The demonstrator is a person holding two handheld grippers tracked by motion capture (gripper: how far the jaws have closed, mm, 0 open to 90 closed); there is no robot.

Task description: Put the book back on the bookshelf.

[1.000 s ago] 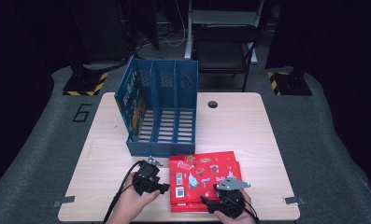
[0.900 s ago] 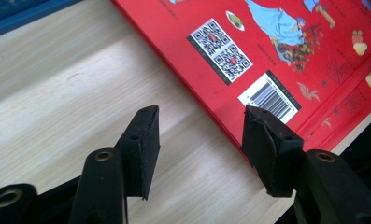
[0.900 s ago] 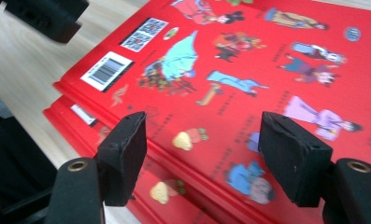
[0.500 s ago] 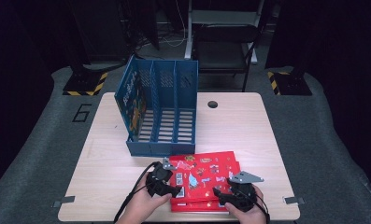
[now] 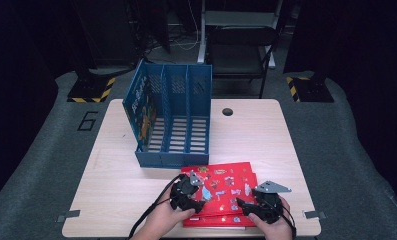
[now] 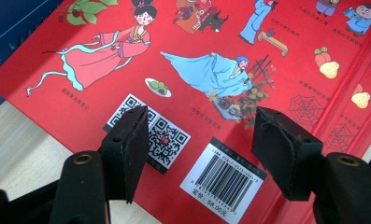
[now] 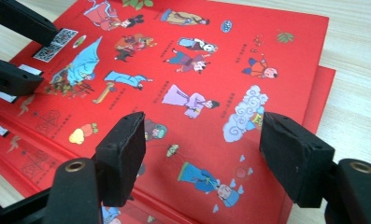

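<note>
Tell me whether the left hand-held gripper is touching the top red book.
Cannot tell. In the left gripper view, the left hand-held gripper stands open over the red book, but no gap or contact shows plainly.

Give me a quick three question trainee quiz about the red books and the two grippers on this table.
1. True or false: the left gripper has its jaws open above the top red picture book.
2. How many compartments has the blue plastic file rack? A two, B three, C five.
3. Fill in: beside the QR code is printed a ____.

Key: 1 true. 2 B. 3 barcode.
</note>
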